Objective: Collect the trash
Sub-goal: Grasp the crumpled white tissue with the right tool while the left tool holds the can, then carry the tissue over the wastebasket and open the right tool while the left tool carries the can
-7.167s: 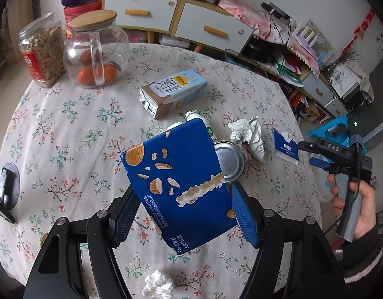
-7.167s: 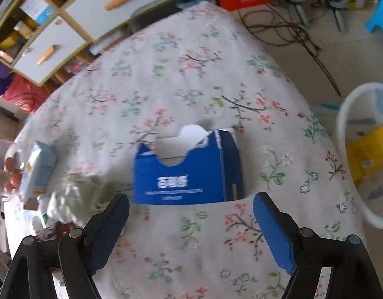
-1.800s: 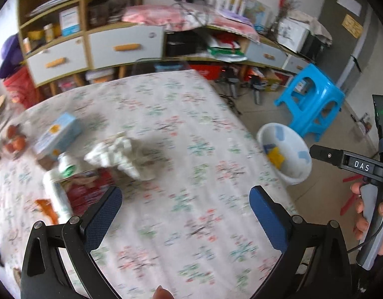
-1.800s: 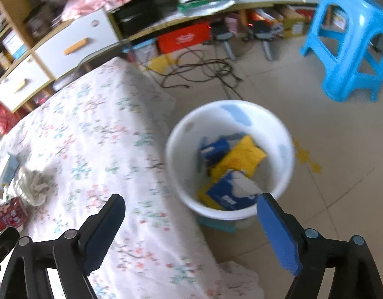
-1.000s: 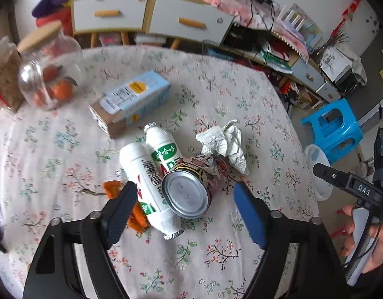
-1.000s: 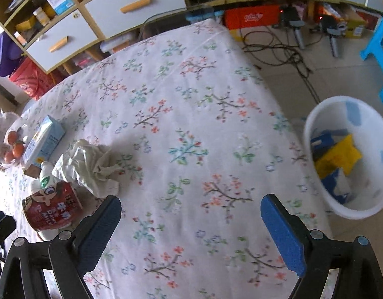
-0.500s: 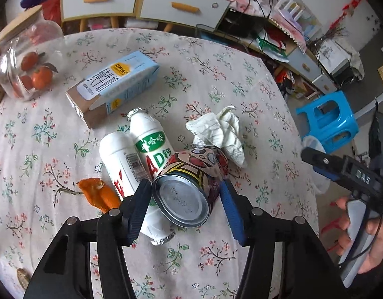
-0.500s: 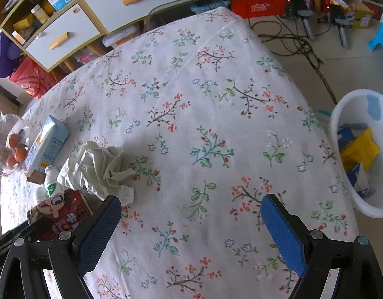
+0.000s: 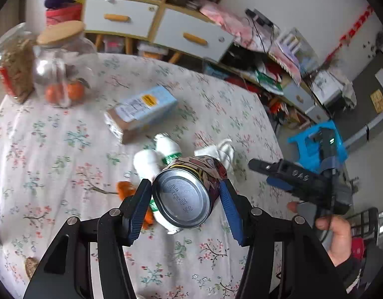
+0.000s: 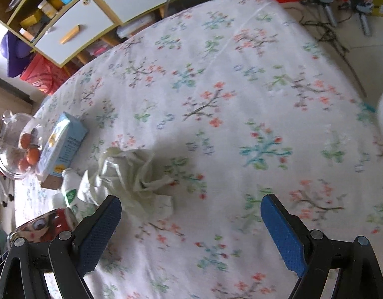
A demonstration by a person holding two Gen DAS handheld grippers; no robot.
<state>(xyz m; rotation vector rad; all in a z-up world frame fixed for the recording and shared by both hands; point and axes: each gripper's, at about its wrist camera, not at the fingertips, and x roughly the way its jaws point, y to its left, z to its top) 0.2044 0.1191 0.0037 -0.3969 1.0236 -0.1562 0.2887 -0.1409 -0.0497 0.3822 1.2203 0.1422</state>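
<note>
The left gripper (image 9: 185, 198) clenches the drink can (image 9: 189, 191) by its smooth sides, so it could slip; the right gripper (image 10: 191, 220), at three o'clock, gapes empty.

Floral table (image 10: 241, 74) w/ carton (image 9: 141, 109), bottles (image 9: 151, 164), tissue (image 10: 131, 174), jars (image 9: 61, 64).

Left gripper clamps a can as right gripper hangs wide open.

The left gripper (image 9: 185, 196) has both blue pads (image 9: 230, 210) pressed against the sides of a red can (image 9: 189, 190), held with its base toward the camera. The right gripper (image 10: 191, 224) hovers above the tablecloth, its fingers (image 10: 282, 234) spread far apart with nothing between them. In the left wrist view, the person's right hand (image 9: 337, 236) grips that tool's handle off to the side.
</note>
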